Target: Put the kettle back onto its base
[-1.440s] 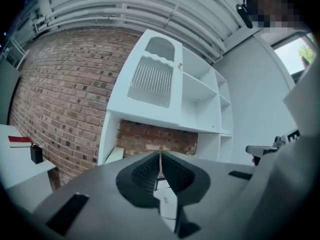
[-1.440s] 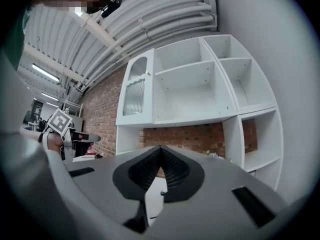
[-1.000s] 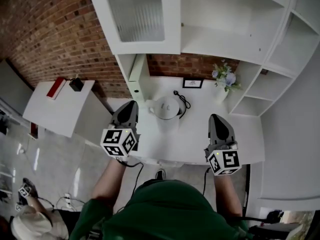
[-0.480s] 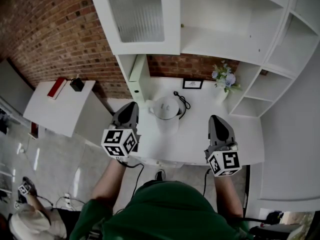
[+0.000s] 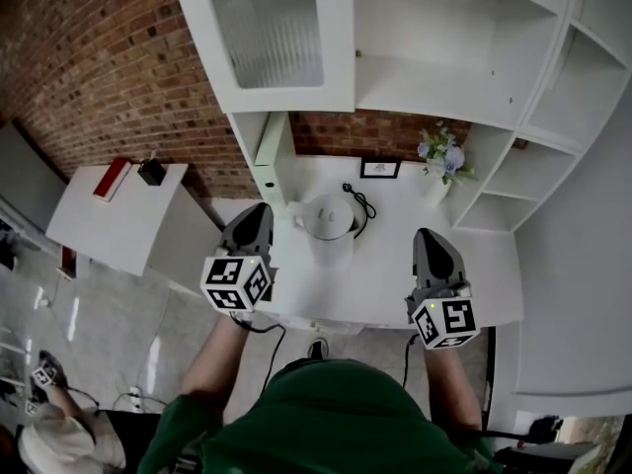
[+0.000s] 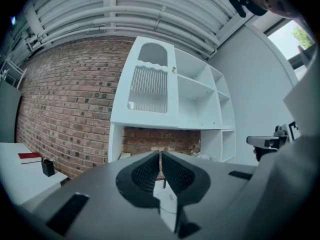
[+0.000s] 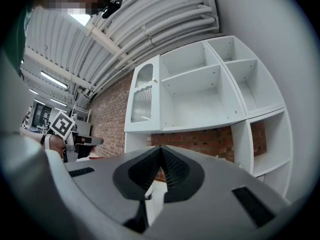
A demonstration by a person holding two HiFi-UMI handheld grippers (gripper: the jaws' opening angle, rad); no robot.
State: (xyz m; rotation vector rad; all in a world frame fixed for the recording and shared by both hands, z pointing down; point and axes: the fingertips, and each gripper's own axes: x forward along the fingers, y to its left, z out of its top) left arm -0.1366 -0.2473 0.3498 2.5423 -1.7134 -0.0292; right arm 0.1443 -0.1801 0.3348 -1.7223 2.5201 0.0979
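Observation:
A white kettle [image 5: 328, 216] with a round lid stands on the white counter [image 5: 385, 265], between my two grippers and a little beyond them. A black cord [image 5: 359, 198] curls just behind it; the base itself is not visible to me. My left gripper [image 5: 259, 209] hovers at the counter's left front, a short way left of the kettle, its jaws shut on nothing [image 6: 160, 156]. My right gripper [image 5: 428, 233] is held to the right of the kettle, apart from it, jaws also shut and empty [image 7: 161, 151]. Both point level toward the cabinet.
A white cabinet with a ribbed glass door [image 5: 269, 28] and open shelves [image 5: 464, 57] rises behind the counter. A small framed picture [image 5: 380, 167] and a vase of flowers [image 5: 440, 158] stand at the back. A side table [image 5: 118, 215] at left carries a red book [image 5: 111, 177].

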